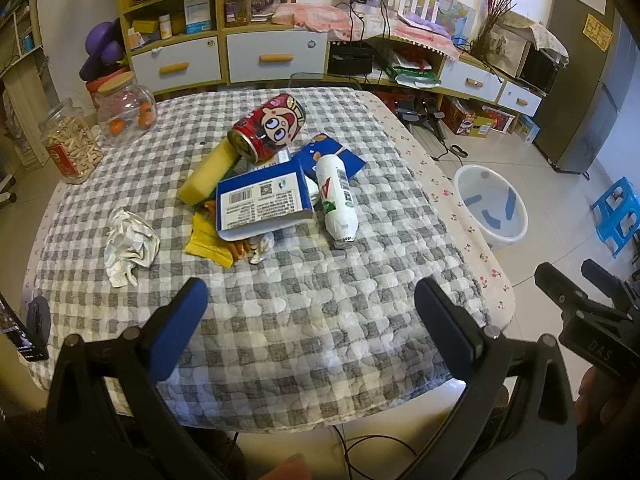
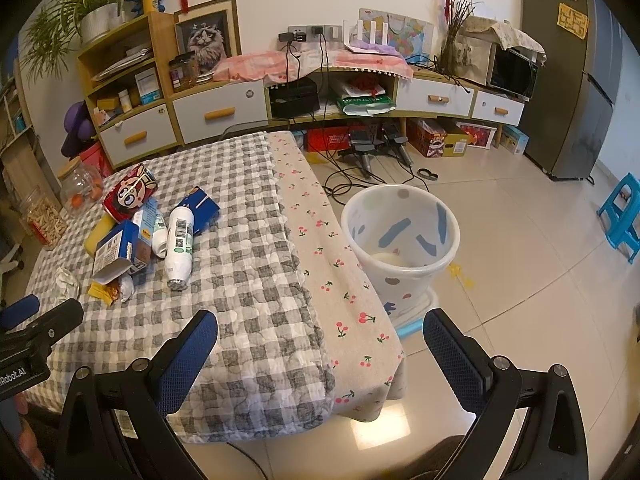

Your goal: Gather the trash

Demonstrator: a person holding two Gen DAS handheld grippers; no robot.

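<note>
A heap of trash lies mid-table: a red cartoon can, a white plastic bottle, a blue carton, a yellow sponge-like block, yellow wrappers and a crumpled tissue. A white bin stands on the floor right of the table, with something pale at its bottom. My left gripper hangs open over the near table, well short of the heap. Open too, my right gripper hovers above the table's near right corner, beside the bin.
Two glass jars stand at the table's far left. A phone lies at the near left edge. Cabinets with drawers line the back wall; cables trail on the floor. A blue stool sits far right.
</note>
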